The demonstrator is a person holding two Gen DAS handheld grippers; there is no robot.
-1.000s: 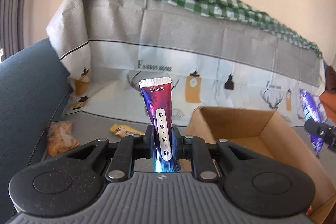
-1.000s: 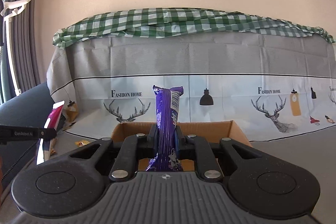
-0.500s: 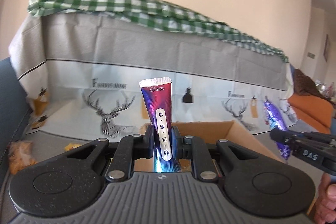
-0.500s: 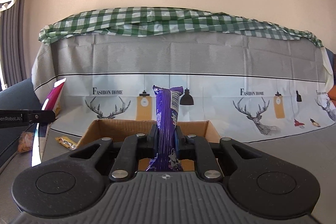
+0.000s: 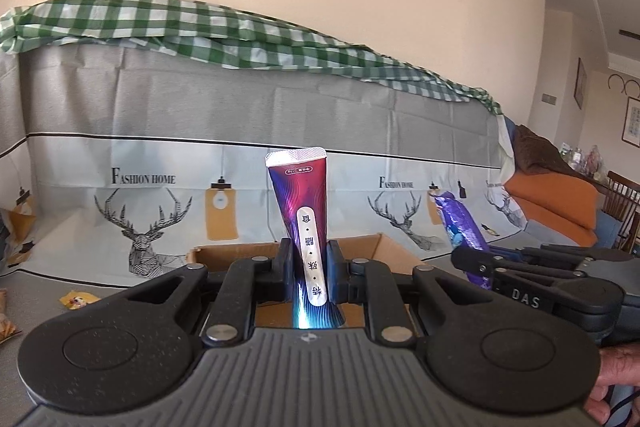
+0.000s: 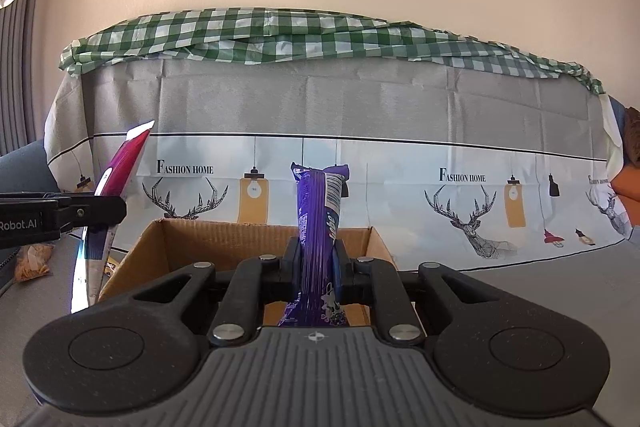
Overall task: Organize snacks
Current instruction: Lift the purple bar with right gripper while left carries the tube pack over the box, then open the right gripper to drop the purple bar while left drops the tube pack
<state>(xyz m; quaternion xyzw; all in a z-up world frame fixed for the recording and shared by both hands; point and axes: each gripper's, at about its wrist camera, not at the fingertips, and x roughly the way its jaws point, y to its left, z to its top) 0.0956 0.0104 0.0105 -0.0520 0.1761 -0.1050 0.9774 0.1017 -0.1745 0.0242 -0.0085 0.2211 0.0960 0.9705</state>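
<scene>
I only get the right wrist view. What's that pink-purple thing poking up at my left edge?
Observer: A tall purple-red snack pouch, held upright in the left gripper.
Operator: Any writing on it?
Observer: Yes, a white strip of Chinese characters down its front, which is turned away from you.
Operator: And is anything on the surface left of the cardboard box?
Observer: A small yellow snack packet lies there; your view barely shows it behind the pouch.
</scene>
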